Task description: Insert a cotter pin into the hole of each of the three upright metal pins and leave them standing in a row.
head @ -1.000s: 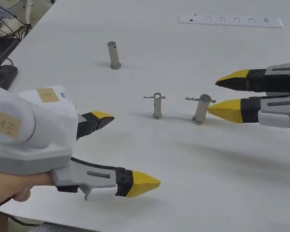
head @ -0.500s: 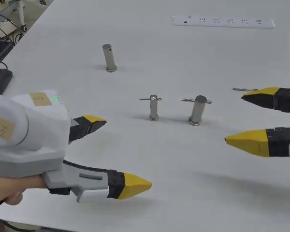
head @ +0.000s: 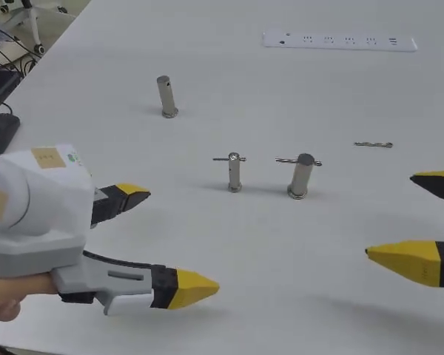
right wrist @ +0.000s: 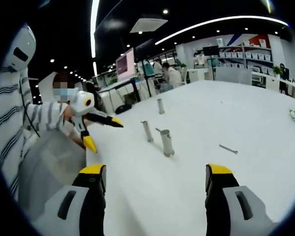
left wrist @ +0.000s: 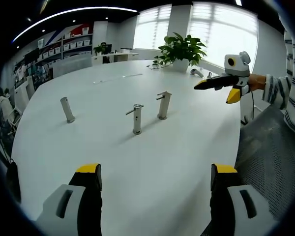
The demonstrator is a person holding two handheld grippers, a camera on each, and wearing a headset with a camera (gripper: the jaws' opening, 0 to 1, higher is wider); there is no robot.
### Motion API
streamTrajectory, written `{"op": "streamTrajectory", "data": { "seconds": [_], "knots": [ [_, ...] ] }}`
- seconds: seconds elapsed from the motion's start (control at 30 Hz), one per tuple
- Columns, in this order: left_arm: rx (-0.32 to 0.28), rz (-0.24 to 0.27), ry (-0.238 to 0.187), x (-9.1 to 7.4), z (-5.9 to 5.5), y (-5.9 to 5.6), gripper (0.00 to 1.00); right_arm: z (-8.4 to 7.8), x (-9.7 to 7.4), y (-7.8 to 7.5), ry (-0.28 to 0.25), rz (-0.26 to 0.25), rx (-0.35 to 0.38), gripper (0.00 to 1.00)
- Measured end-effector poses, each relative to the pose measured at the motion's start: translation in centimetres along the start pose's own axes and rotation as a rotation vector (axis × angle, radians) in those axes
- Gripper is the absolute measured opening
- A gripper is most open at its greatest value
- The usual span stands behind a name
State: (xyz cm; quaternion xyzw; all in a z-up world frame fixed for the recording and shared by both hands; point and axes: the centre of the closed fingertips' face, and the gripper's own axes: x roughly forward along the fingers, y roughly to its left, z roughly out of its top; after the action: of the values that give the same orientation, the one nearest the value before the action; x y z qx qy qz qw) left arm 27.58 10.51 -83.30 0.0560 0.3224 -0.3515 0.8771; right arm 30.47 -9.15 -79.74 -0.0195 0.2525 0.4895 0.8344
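On a white table (head: 296, 296), from the head view, we take the middle pin (head: 234, 172) as our landmark. It stands upright with a cotter through its top. Just right of it stands a second pin (head: 301, 176), also with a cotter through it. Well beyond the middle pin, to its left, stands a bare pin (head: 165, 96). A loose cotter (head: 374, 145) lies flat on the table, right of the middle pin and past the second pin. The left gripper (head: 179, 239) hovers nearer us, left of the middle pin, jaws wide apart and empty. The right gripper (head: 392, 216) hangs to the middle pin's right, likewise spread and holding nothing.

From the left gripper view, we see its jaws gaping with nothing between them. The middle pin stands ahead, with the bare pin to its left.

From the right gripper view, its jaws stand wide and empty. The loose cotter lies right of the middle pin.
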Motion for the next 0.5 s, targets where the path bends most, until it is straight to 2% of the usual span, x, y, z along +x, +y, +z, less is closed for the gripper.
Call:
{"op": "streamTrajectory", "data": {
  "seconds": [0.23,0.37,0.5],
  "knots": [
    [-0.025,0.033,0.011,-0.4,-0.7,1.6,0.91,-0.8,-0.3,-0.3,0.012,-0.047,0.028,1.0],
    [-0.04,0.048,0.024,-0.6,-1.4,2.6,0.91,-0.7,-0.2,-0.1,-0.001,-0.051,0.052,1.0],
    [-0.049,0.065,0.024,-1.0,-1.3,3.6,0.91,-0.8,-0.1,0.3,0.007,-0.053,0.053,1.0]
  ]
}}
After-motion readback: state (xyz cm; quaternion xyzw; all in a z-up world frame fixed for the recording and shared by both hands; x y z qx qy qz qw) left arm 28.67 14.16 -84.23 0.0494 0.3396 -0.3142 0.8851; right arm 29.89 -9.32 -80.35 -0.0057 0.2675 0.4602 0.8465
